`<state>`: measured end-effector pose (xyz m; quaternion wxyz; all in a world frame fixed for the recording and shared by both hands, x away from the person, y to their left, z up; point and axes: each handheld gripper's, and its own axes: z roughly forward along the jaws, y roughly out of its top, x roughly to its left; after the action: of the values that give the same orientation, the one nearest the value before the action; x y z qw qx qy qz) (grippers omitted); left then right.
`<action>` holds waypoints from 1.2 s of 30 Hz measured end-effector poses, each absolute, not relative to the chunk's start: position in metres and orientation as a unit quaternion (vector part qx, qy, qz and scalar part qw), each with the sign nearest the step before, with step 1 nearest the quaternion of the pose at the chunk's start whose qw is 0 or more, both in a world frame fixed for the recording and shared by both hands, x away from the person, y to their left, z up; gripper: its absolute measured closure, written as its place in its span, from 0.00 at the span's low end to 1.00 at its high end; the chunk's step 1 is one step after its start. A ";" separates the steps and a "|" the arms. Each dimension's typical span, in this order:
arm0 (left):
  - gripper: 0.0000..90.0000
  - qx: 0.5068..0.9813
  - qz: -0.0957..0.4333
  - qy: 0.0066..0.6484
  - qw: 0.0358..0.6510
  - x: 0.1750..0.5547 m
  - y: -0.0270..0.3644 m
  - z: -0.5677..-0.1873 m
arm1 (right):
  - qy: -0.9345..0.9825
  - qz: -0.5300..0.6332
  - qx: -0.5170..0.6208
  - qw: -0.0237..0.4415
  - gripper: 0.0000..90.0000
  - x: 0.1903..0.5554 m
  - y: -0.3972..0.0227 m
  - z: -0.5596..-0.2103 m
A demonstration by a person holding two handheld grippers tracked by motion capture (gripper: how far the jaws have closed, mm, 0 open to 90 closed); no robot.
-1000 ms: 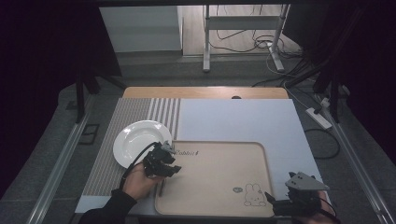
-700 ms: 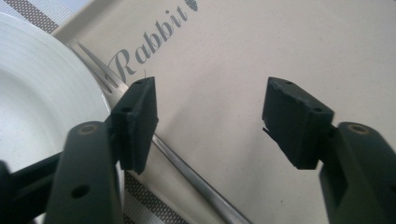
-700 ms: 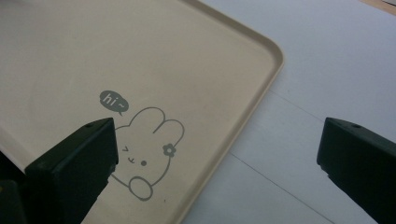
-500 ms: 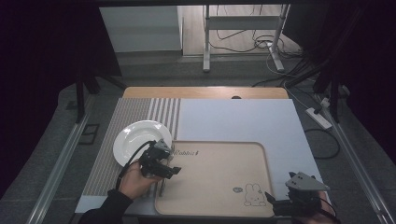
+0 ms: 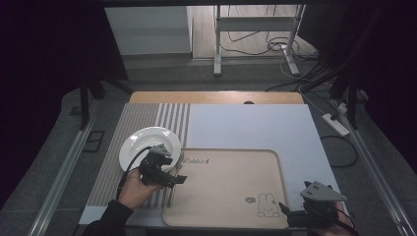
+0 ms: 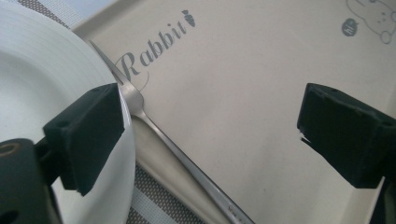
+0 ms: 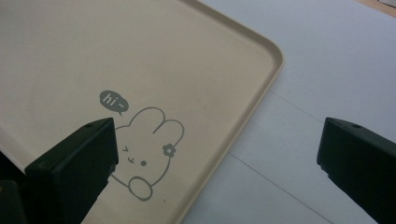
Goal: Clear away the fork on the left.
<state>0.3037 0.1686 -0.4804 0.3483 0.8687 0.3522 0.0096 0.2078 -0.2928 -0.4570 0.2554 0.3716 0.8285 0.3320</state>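
Note:
A white plate [image 5: 146,143] [image 6: 42,84] rests on the striped mat, just left of a beige tray [image 5: 231,172] [image 6: 261,84] printed with "Rabbit" and a bunny. A metal fork [image 6: 140,109] [image 5: 169,196] lies along the tray's left rim, tines toward the plate. My left gripper [image 5: 169,169] [image 6: 205,135] hovers open over the fork, with one jaw over the plate's edge and the other over the tray. My right gripper [image 5: 295,212] [image 7: 215,163] is open and holds nothing at the tray's near right corner, over the bunny drawing [image 7: 140,154].
A pale blue mat [image 5: 246,123] covers the table [image 5: 216,97] behind and to the right of the tray. The striped mat [image 5: 142,118] runs along the left side. Beyond the table are a stand's legs and cables on the floor [image 5: 255,44].
My left gripper has shifted slightly left, toward the plate's edge. The right gripper has barely moved.

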 end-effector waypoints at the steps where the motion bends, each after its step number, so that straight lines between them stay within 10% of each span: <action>1: 0.07 0.867 0.010 0.353 0.350 0.303 0.170 -0.480 | 0.829 0.332 0.372 0.255 0.00 0.208 -0.293 -0.457; 36: 0.00 0.841 0.045 0.387 0.375 0.285 0.217 -0.484 | 0.829 0.330 0.372 0.257 0.00 0.208 -0.292 -0.457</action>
<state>0.2848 0.2166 -0.4845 0.3750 0.8412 0.3868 0.0454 0.2077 -0.2925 -0.4570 0.2566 0.3722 0.8285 0.3305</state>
